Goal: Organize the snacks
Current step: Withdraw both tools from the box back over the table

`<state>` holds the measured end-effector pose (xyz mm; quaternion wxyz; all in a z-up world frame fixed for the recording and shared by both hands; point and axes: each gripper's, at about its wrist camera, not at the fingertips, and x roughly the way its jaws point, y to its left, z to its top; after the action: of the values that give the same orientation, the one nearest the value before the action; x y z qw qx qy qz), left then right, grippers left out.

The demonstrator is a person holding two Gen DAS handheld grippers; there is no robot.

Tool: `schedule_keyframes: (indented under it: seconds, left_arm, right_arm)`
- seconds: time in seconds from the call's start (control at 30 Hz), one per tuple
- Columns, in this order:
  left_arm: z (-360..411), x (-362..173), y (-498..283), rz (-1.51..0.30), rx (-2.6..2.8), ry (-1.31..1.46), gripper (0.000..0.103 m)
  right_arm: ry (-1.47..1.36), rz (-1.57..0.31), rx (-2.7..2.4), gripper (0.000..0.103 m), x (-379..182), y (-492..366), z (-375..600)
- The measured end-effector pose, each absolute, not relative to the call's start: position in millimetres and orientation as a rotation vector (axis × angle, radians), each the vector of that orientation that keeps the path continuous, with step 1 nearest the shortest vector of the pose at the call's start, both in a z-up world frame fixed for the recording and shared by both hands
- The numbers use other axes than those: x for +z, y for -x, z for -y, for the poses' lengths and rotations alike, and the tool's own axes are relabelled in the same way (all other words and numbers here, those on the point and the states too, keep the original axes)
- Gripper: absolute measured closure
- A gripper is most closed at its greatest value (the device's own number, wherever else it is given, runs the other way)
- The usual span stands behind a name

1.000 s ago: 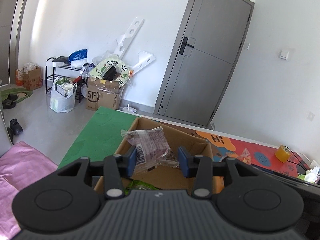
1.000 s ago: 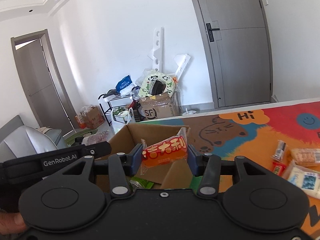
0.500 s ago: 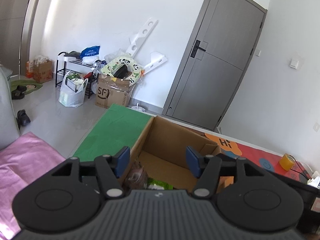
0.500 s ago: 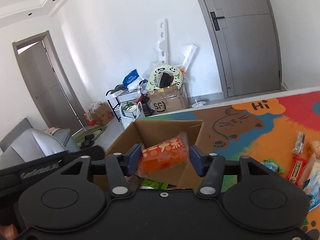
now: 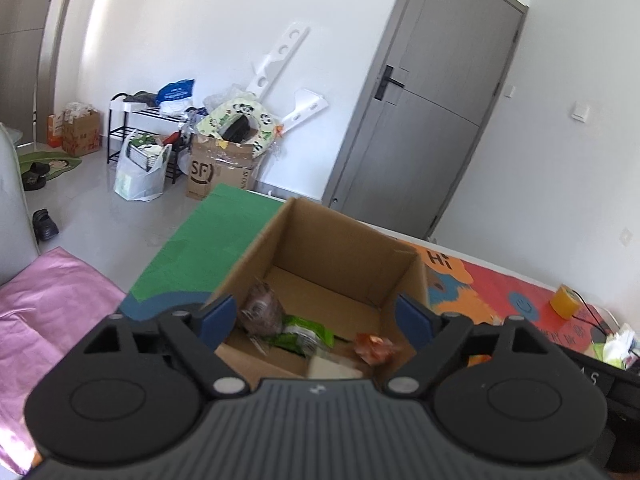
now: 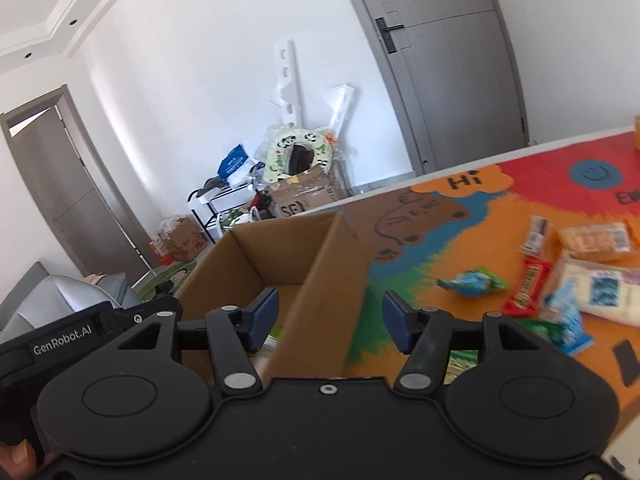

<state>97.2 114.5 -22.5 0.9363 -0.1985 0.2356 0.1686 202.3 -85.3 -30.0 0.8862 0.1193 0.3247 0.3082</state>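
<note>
Drop step into cardboard box (image 5: 340, 264): left gripper (image 5: 318, 318) and right gripper (image 6: 326, 322) jaws opening, nothing pinched; loose snacks (image 6: 532, 284) right of the right gripper are judged next.

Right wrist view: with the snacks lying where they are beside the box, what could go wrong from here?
1. The right hand-held gripper, jaws opening and empty, straddles the cardboard box wall; a sideways move might snag or shove it.
2. The blue-green wrapped snack, red bar and blue-white packet lie close together, so a grab may catch two.
</note>
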Motion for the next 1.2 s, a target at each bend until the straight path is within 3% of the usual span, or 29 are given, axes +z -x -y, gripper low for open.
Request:
schedule_keyframes:
  seconds: [0.47,0.73,1.2]
  left_arm:
    - [-59,-21,-94,-0.495,0.279,0.343,0.013]
    - [-29,-19,-93,-0.505,0.242,0.303,0.008]
    - [17,-25,-104,-0.504,0.183,0.273,0.007]
  right_arm:
    - [-0.266,-0.655,0.568,0.028,-34,-184,155]
    - [-0.272,-0.629,0.548,0.011,-34,-171,187]
    - [-0.319,-0.596,0.47,0.005,-46,-157,239]
